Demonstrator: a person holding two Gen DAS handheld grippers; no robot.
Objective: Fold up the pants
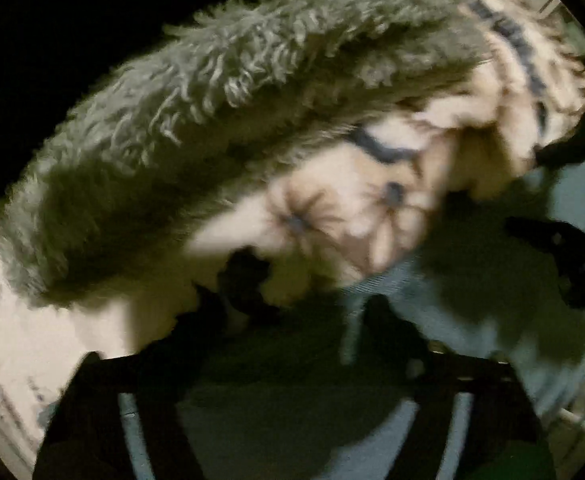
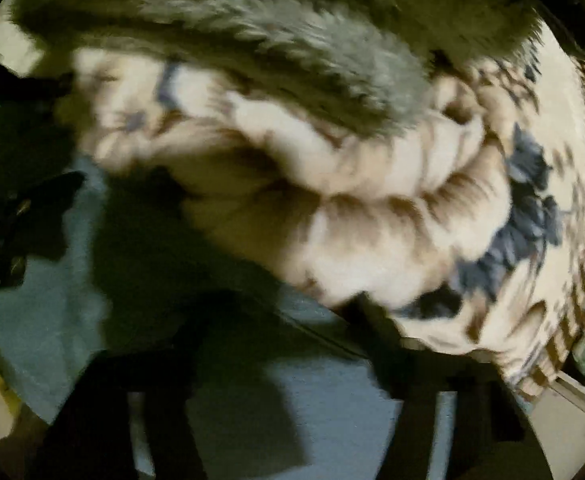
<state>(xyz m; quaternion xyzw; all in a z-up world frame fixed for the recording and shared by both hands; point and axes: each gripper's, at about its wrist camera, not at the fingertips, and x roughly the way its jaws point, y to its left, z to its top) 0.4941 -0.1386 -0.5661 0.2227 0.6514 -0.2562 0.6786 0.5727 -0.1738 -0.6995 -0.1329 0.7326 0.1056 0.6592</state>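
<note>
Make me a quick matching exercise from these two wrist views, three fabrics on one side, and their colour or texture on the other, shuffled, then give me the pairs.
Things:
1. pants
2. shaggy blanket
3. patterned bedspread

Descriptions:
A. cream with dark blue flowers
B. grey-green, long fuzzy pile
C. plain blue denim

Pairs: 1-C, 2-B, 3-A

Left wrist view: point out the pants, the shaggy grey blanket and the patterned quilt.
pants (image 1: 444, 312), left wrist view, blue denim by the seam
shaggy grey blanket (image 1: 220, 92), left wrist view, fuzzy top
patterned quilt (image 1: 348, 208), left wrist view, cream flowered fold
</note>
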